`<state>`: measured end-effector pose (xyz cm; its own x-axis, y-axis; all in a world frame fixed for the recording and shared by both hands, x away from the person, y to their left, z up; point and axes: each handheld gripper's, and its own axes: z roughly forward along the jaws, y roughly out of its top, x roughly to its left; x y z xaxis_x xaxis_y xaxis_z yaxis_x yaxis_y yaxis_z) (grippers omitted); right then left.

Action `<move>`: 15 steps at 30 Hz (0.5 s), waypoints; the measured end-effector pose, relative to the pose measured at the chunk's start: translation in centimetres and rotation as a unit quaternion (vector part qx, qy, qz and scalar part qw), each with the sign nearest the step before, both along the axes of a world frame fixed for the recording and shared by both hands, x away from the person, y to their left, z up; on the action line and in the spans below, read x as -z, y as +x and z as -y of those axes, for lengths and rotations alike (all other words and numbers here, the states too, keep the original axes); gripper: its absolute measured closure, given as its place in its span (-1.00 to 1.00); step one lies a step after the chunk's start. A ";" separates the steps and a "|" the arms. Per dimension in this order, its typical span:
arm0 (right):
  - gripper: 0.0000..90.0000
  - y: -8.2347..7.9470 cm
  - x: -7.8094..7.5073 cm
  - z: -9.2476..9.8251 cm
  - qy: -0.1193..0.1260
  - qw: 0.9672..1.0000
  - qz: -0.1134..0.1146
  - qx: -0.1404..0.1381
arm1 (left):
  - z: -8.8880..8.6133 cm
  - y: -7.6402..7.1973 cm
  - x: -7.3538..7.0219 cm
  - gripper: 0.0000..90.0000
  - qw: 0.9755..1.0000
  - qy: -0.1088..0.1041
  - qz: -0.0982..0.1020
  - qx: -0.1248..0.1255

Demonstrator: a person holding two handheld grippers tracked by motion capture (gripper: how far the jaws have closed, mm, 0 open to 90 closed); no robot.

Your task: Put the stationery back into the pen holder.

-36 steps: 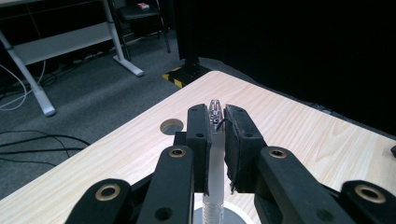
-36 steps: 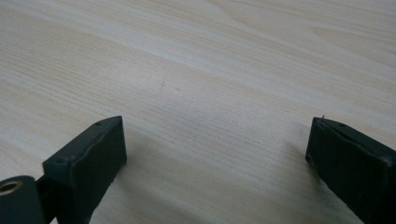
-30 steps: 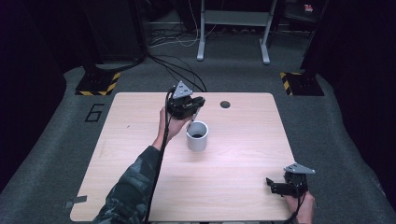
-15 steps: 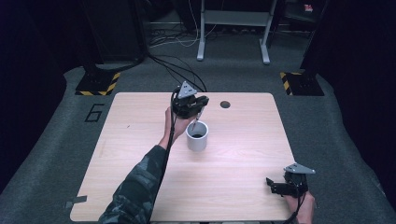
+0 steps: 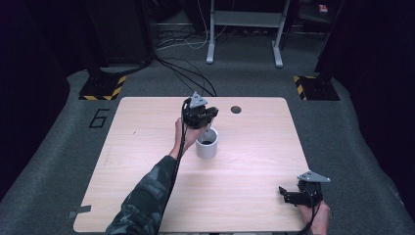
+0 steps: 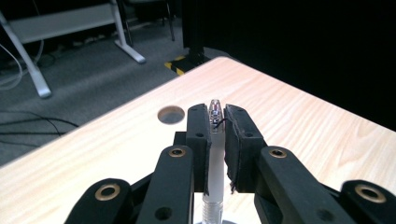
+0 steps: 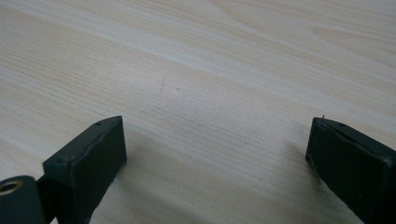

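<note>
Scene: A person at a light wooden table works a hand-held gripper in each hand, seen from the high view.

Left gripper: The left gripper hangs just above a white cup near the middle of the table, its jaws clamped on a pen.

Pen: In the left gripper view the pale barrel runs up between the two black pads, its clear tip poking out past them. In the high view its lower end dips toward the mouth of the cup; whether it touches the inside cannot be told.

Change: Over the past second the left gripper has drifted a little toward the far edge of the table and risen slightly, while the cup has stayed where it was.

Meaning: The pen appears to be on its way out of or into the cup; the grip looks firm, so the job seems mid-transfer rather than finished.

Right gripper: The right gripper rests low at the near right corner, jaws spread wide with nothing but bare wood between them. It has not moved.

Background: A round cable hole sits at the far edge, apart from the cup.
</note>
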<state>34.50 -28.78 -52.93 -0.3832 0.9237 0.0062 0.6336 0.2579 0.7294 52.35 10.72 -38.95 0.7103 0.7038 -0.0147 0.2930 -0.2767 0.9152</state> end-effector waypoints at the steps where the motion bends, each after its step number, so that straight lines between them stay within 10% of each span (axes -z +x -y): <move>1: -0.89 0.0 0.0 0.0 0.001 1.000 -0.001 0.001 | 0.0 0.0 0.2 0.79 1.000 0.001 0.000 -0.002; 15: -0.89 0.0 0.0 0.0 0.001 1.000 -0.001 0.001 | -0.5 -0.2 2.4 0.79 1.000 0.014 -0.027 -0.001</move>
